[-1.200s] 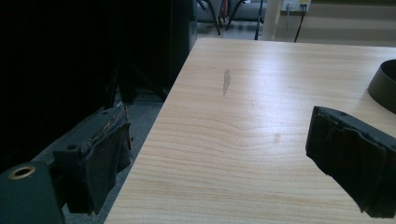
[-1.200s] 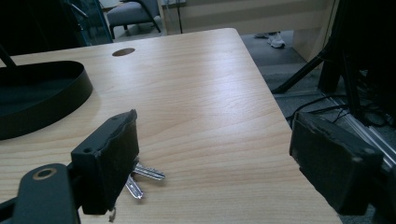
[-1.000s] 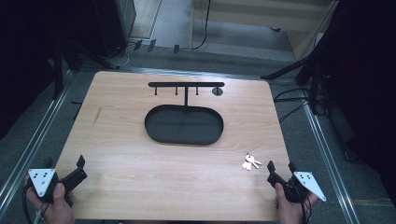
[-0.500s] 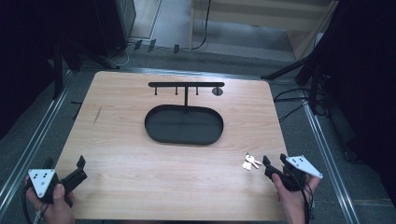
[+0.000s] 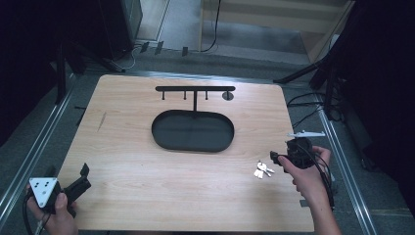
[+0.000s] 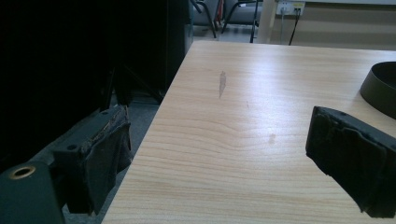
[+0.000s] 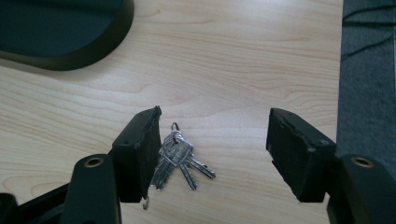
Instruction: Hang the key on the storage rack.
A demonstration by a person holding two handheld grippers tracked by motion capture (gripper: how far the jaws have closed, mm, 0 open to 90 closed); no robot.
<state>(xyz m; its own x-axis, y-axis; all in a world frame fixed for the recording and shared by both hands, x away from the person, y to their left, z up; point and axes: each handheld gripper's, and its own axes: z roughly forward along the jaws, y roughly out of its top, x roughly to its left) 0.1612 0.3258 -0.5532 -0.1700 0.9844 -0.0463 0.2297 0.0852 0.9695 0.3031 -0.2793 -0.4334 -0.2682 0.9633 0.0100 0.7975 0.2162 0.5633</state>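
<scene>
A small bunch of silver keys (image 5: pixel 263 170) lies on the wooden table (image 5: pixel 147 196), right of centre near the front. My right gripper (image 5: pixel 275 157) hovers just right of the bunch, pointing left, and is open. In the right gripper view the keys (image 7: pixel 176 158) lie flat between the jaws, close against the left jaw, and my right gripper (image 7: pixel 212 140) holds nothing. At the table's front left corner my left gripper (image 5: pixel 83 178) is open and empty. In its own view my left gripper (image 6: pixel 219 140) looks over bare wood.
A black oval tray (image 5: pixel 192 130) sits mid-table; its rim shows as the tray (image 7: pixel 93 51) and the tray (image 6: pixel 380 88) in the gripper views. Behind it stands a black bar rack with small hooks (image 5: pixel 195 89). Cables (image 5: pixel 303 100) lie on the floor to the right.
My right gripper moved from the front right corner forward and left to the keys, turning to point left. The left gripper stayed put.
</scene>
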